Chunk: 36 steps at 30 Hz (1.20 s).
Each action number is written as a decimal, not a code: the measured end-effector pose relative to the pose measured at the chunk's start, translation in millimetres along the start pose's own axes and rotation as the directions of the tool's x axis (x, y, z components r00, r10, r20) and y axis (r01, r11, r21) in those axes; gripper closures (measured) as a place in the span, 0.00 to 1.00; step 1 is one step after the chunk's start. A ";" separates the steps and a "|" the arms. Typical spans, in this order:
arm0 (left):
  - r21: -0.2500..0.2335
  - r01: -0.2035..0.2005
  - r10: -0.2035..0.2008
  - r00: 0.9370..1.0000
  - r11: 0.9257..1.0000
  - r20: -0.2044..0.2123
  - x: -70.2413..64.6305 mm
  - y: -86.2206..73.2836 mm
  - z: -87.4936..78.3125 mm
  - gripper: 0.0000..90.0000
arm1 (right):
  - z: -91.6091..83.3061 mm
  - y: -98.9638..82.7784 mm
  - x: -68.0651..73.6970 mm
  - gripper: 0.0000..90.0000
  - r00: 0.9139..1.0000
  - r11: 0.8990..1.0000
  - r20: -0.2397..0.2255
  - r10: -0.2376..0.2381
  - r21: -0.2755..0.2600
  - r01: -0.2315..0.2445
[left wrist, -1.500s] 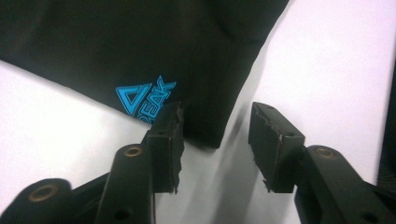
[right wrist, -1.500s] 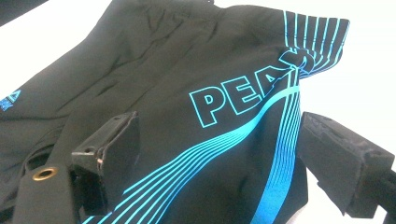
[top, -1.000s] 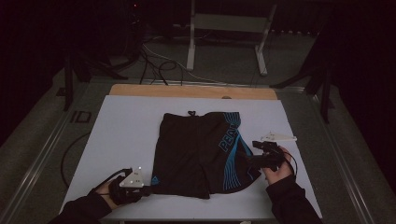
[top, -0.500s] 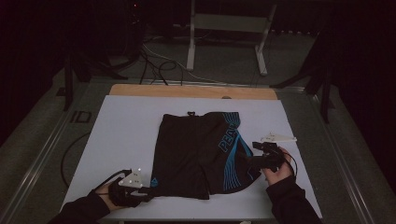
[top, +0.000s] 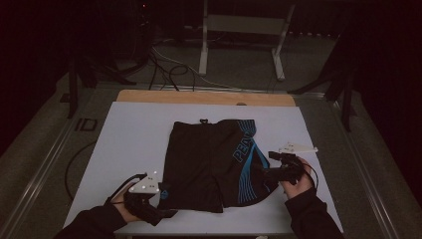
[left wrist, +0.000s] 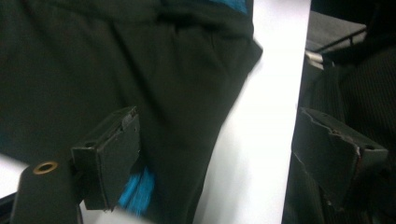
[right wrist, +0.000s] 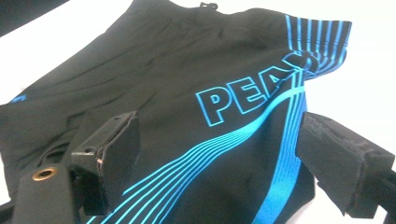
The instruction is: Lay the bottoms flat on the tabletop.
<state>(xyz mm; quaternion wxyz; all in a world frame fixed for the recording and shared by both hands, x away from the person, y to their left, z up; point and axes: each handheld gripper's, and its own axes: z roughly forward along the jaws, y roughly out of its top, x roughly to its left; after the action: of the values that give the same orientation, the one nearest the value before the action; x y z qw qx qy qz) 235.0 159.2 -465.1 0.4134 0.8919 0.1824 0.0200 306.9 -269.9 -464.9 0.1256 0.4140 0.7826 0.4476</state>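
While both hands rest low, the left gripper (top: 166, 213) has just released the shorts (top: 214, 164); the right gripper (top: 260, 175) gapes.

shorts (left wrist: 116, 70) cropped by frame, hem blurred

The left gripper (top: 166, 213) has let go of the near left corner of the black shorts (top: 209, 164): its jaws have just been opening and now stand wide, nothing pinched between them. It has drawn back and up a little toward the near edge of the worktop (top: 129, 144).
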 end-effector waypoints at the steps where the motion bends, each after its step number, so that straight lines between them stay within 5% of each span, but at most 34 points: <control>1: 0.000 0.000 0.000 1.000 1.000 0.000 0.0 0.0 0.0 0.17 | 0.0 0.0 0.0 0.16 1.000 1.000 0.000 0.000 0.000 0.000; 6: -0.032 -0.052 0.052 0.998 0.998 -0.019 -15.0 28.7 18.3 0.17 | -9.2 -0.9 2.5 0.16 0.997 0.999 -0.065 -0.035 -0.002 0.035; 11: -0.066 -0.107 0.110 0.993 0.992 0.042 -25.4 51.6 33.3 0.27 | -20.9 -10.8 1.6 0.14 0.988 0.996 -0.131 -0.081 0.014 0.083; 16: -0.045 -0.149 0.153 0.985 0.988 0.086 -34.8 69.8 62.6 0.34 | -30.7 -29.3 -1.1 0.16 0.978 0.995 -0.196 -0.068 0.059 0.081; 19: -0.007 -0.161 0.161 0.982 0.987 0.095 -37.2 74.1 84.7 0.38 | -34.0 -39.6 -1.6 0.25 0.979 0.990 -0.190 -0.075 0.108 0.096; 23: 0.047 -0.180 0.174 0.979 0.982 0.109 -38.8 74.4 111.9 0.46 | -34.0 -50.6 -3.5 0.38 0.973 0.968 -0.174 -0.151 0.175 0.181; 26: 0.082 -0.195 0.186 0.976 0.977 0.109 -39.1 75.2 127.4 0.50 | -32.0 -54.5 -4.3 0.46 0.968 0.959 -0.192 -0.159 0.202 0.198; 28: 0.116 -0.204 0.193 0.976 0.972 0.098 -38.2 75.7 136.7 0.56 | -26.6 -58.8 -2.0 0.49 0.958 0.940 -0.183 -0.220 0.224 0.258; 31: 0.150 -0.211 0.201 0.976 0.966 0.079 -36.8 75.7 144.2 0.62 | -24.6 -59.7 0.7 0.56 0.952 0.930 -0.170 -0.256 0.225 0.291; 35: 0.195 -0.209 0.203 0.978 0.958 0.048 -31.2 74.3 154.7 0.70 | -16.0 -58.5 3.7 0.70 0.941 0.903 -0.126 -0.312 0.268 0.336; 36: 0.189 -0.198 0.193 0.980 0.962 0.044 -30.8 74.3 155.0 0.73 | -14.7 -58.5 3.8 0.71 0.943 0.901 -0.113 -0.313 0.280 0.332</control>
<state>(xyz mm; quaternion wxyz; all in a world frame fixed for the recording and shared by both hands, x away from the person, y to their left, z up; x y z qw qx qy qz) 258.2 -8.4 -508.2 0.3236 0.9414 0.0895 0.0318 264.9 -290.8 -502.9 0.1092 0.2780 0.9018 0.3122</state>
